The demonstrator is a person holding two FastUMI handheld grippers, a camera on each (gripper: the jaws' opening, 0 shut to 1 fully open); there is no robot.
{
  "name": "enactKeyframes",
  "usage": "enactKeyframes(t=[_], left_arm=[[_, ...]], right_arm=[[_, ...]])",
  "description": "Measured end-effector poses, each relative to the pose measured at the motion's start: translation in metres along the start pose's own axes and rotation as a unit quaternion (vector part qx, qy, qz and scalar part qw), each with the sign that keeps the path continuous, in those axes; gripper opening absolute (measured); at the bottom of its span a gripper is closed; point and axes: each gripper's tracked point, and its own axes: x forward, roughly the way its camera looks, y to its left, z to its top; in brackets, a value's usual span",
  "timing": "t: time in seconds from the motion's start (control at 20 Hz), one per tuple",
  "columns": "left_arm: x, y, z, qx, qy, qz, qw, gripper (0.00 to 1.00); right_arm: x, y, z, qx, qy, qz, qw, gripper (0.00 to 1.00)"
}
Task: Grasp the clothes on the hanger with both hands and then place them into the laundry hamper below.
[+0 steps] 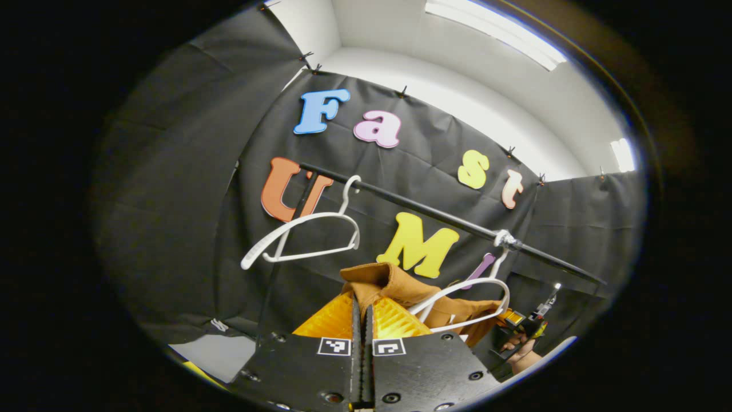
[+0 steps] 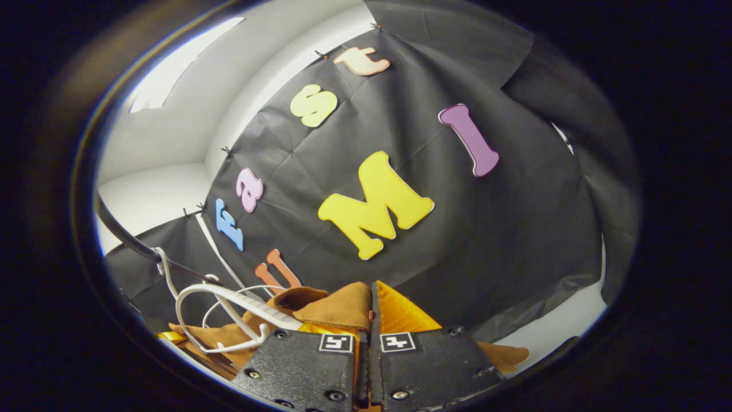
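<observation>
A brown garment (image 1: pixel 394 286) hangs on a white hanger (image 1: pixel 477 286) hooked over the black rail (image 1: pixel 434 216). My left gripper (image 1: pixel 362 306) is shut, with a fold of the brown cloth pinched between its yellow fingers (image 1: pixel 329 320). Farther right, a hand (image 1: pixel 523 356) holds my right gripper (image 1: pixel 516 319) at the garment's other end. In the right gripper view, my right gripper (image 2: pixel 372 309) is shut on the brown garment (image 2: pixel 329 309), which drapes over its left finger. The white hanger (image 2: pixel 229 306) lies against the cloth at the lower left.
An empty white hanger (image 1: pixel 311 232) hangs tilted on the rail further left. The rail (image 2: pixel 123 234) curves along the left edge of the right gripper view. Black cloth walls stand behind and to both sides, with white wall and ceiling lights above.
</observation>
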Motion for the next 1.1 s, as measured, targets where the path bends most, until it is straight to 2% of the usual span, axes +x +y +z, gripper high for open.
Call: enactKeyframes(t=[0.15, 0.35, 0.4, 0.8, 1.1], left_arm=[[0.004, 0.021, -0.016, -0.032, 0.014, 0.011, 0.999, 0.06], [-0.003, 0.045, -0.043, -0.046, 0.041, 0.03, 0.998, 0.06], [-0.004, 0.047, -0.049, -0.047, 0.047, 0.031, 0.997, 0.0], [-0.027, 0.056, -0.095, -0.038, 0.091, 0.045, 0.994, 0.0], [-0.044, 0.039, -0.121, -0.002, 0.123, 0.02, 0.992, 0.0]], right_arm=[[0.002, -0.004, -0.015, -0.001, 0.017, -0.002, 1.0, 0.04], [0.001, -0.015, -0.035, -0.013, 0.038, -0.013, 0.999, 0.04], [-0.001, -0.019, -0.04, -0.017, 0.041, -0.017, 0.999, 0.04], [-0.035, -0.055, -0.093, -0.055, 0.08, -0.077, 0.992, 0.05], [-0.07, -0.038, -0.114, -0.099, 0.089, -0.095, 0.987, 0.05]])
